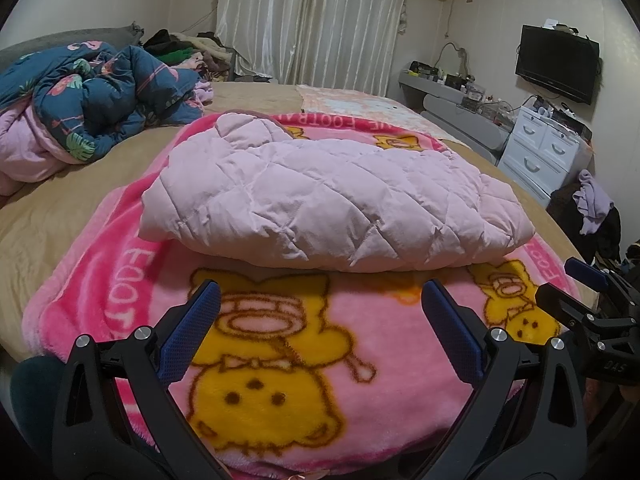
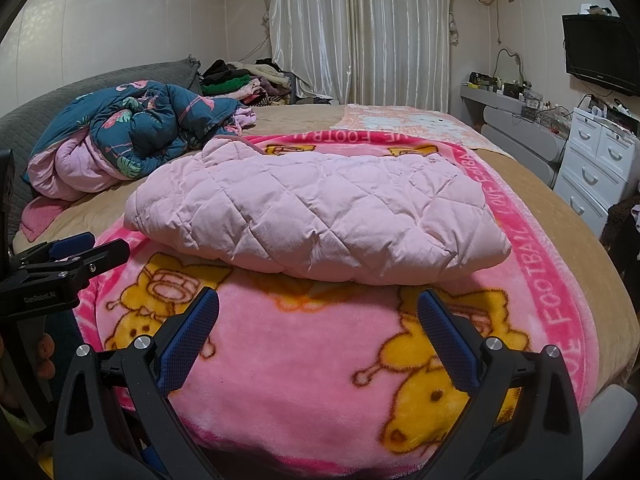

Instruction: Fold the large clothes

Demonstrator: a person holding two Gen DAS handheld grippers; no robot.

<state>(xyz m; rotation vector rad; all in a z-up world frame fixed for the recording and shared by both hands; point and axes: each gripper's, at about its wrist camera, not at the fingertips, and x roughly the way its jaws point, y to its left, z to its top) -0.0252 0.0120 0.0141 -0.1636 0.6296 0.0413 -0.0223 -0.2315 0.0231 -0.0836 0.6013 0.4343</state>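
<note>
A pale pink quilted jacket (image 1: 332, 196) lies folded into a thick bundle on a pink cartoon blanket (image 1: 304, 344); it also shows in the right wrist view (image 2: 316, 216), on the same blanket (image 2: 304, 360). My left gripper (image 1: 320, 300) is open and empty, held over the blanket just short of the jacket's near edge. My right gripper (image 2: 318, 306) is open and empty too, at the same distance from the jacket. Each gripper shows at the edge of the other's view: the right one (image 1: 576, 292) and the left one (image 2: 88, 248).
A crumpled blue flamingo duvet (image 1: 96, 100) lies at the back left of the tan bed (image 1: 44, 220). A clothes pile (image 2: 244, 80) sits by the curtains. White drawers (image 1: 540, 152), a cluttered shelf and a wall TV (image 1: 558, 64) stand at the right.
</note>
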